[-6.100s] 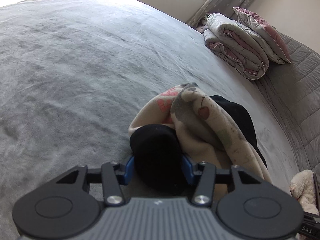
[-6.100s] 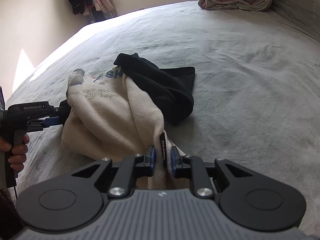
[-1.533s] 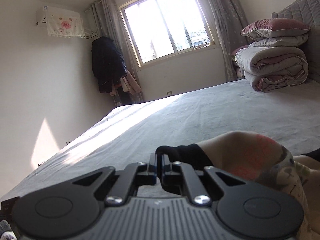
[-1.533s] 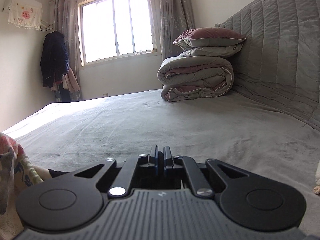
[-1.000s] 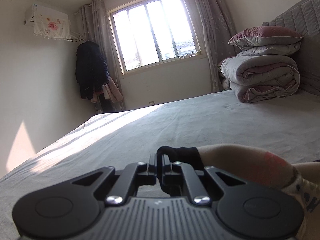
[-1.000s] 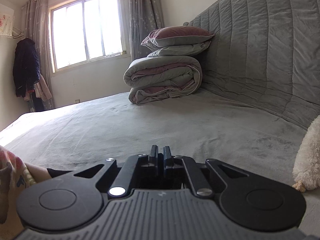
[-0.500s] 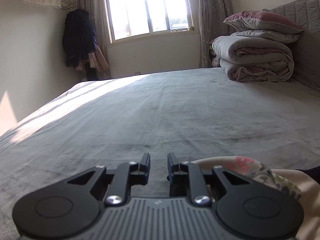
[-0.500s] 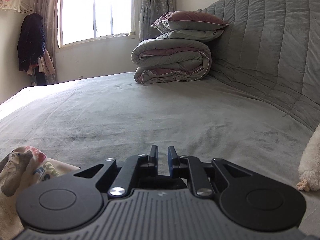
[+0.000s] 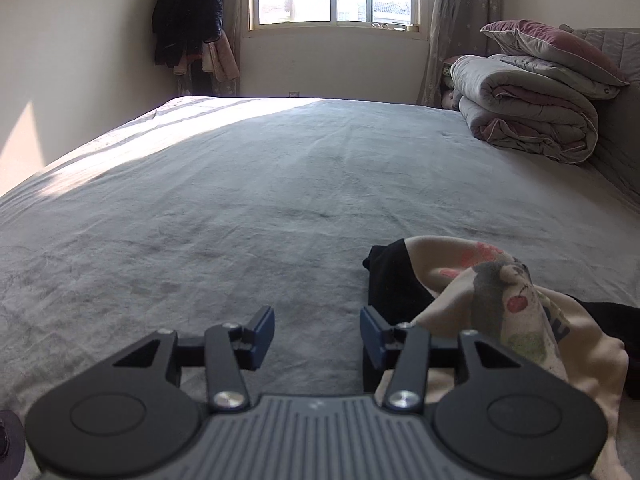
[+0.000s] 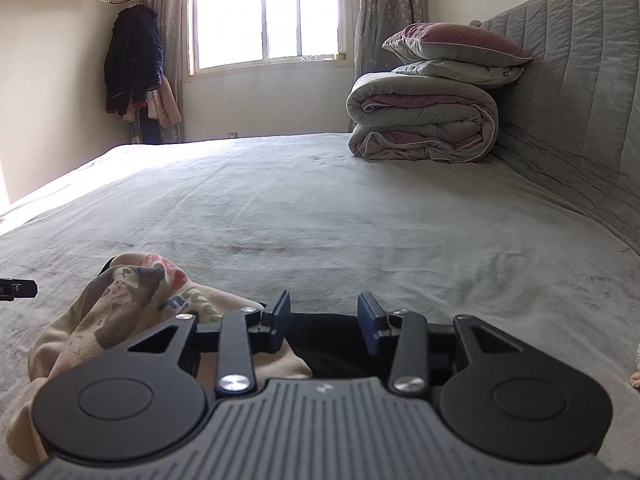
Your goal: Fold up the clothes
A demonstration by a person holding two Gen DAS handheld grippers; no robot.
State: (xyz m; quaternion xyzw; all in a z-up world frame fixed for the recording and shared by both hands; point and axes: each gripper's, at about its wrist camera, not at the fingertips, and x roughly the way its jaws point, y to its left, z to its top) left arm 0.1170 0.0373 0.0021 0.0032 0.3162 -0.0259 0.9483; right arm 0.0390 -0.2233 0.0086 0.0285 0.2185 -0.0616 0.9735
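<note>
A cream sweatshirt with black cuffs and a cartoon print lies crumpled on the grey bed, at lower right in the left wrist view. It also shows at lower left in the right wrist view. My left gripper is open and empty, just left of the garment's black cuff. My right gripper is open and empty, above a black part of the garment. The tip of the left gripper shows at the left edge of the right wrist view.
The grey bed stretches ahead to the window wall. A folded duvet with pillows on top sits at the far right by the padded headboard. Dark clothes hang in the far left corner.
Both grippers have opened wide and let go of the sweatshirt, which now lies slumped on the bed. Both views have tilted down toward the bed.
</note>
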